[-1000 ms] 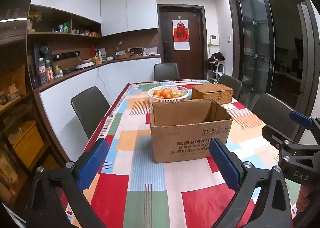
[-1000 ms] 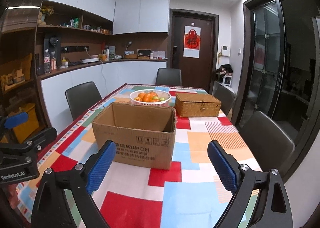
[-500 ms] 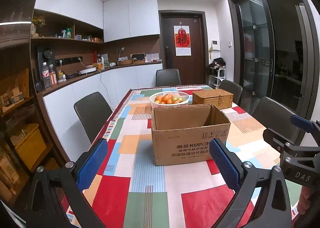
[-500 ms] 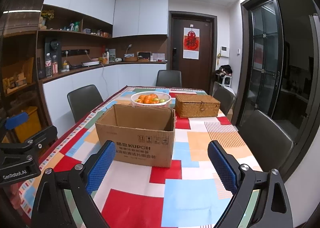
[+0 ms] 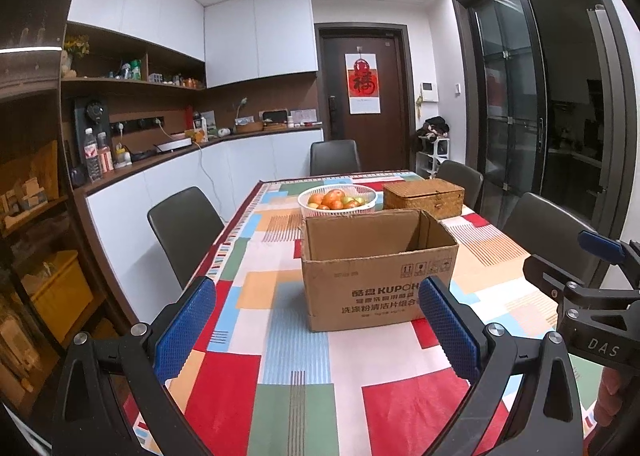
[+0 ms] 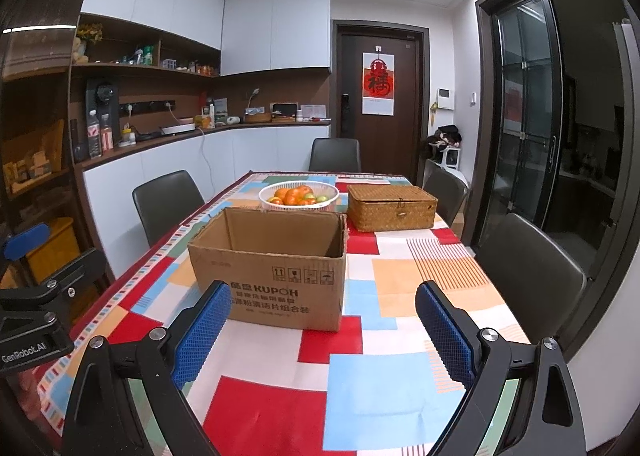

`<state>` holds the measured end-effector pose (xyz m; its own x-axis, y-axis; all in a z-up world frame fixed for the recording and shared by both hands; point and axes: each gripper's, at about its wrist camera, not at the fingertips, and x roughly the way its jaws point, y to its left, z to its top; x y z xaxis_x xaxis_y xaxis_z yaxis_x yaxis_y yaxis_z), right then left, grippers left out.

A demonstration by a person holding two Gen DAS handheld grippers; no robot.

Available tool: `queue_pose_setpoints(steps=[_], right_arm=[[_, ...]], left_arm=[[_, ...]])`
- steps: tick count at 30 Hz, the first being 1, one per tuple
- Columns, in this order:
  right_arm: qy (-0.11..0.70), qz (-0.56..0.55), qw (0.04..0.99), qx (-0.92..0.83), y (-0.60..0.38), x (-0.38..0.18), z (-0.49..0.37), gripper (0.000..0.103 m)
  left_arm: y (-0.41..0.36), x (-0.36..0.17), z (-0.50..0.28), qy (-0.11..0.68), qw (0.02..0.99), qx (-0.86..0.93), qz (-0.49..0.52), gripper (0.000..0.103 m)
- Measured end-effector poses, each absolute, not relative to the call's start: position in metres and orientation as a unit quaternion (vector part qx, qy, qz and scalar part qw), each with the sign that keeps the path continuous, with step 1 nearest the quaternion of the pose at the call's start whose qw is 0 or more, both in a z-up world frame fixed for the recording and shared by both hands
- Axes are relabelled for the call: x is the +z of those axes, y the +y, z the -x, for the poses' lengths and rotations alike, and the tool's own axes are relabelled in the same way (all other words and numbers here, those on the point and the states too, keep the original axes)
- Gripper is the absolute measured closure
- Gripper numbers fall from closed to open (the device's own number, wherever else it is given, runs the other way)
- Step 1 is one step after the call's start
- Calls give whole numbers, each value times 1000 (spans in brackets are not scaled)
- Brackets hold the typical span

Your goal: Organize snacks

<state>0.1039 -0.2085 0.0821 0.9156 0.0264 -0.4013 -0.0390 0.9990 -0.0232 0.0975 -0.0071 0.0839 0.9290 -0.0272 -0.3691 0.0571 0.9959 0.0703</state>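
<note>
An open brown cardboard box point(image 5: 378, 272) stands in the middle of the table with the colourful patchwork cloth point(image 5: 280, 336); it also shows in the right wrist view point(image 6: 272, 272). Its inside is hidden from both views. Behind it sit a white basket of fruit point(image 5: 337, 199) and a closed woven wicker box point(image 5: 423, 195). My left gripper point(image 5: 316, 328) is open and empty, held above the near end of the table. My right gripper point(image 6: 322, 332) is open and empty beside it, to the right. No snacks are visible.
Dark chairs stand around the table, one at the left point(image 5: 184, 228), some at the right point(image 6: 532, 276) and one at the far end point(image 6: 335, 155). A counter with bottles and shelves runs along the left wall point(image 5: 160, 159). Glass doors are at the right.
Both grippers have tilted up and drawn back a little, so the box sits lower and farther in view. Both stay open and empty.
</note>
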Motion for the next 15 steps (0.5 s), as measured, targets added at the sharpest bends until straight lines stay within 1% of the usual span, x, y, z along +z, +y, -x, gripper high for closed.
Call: queue_pose_setpoints(steps=[15], right_arm=[[212, 17, 977, 17, -206, 80, -105, 9]], left_arm=[[-7, 82, -102, 194, 980, -21, -38, 0]])
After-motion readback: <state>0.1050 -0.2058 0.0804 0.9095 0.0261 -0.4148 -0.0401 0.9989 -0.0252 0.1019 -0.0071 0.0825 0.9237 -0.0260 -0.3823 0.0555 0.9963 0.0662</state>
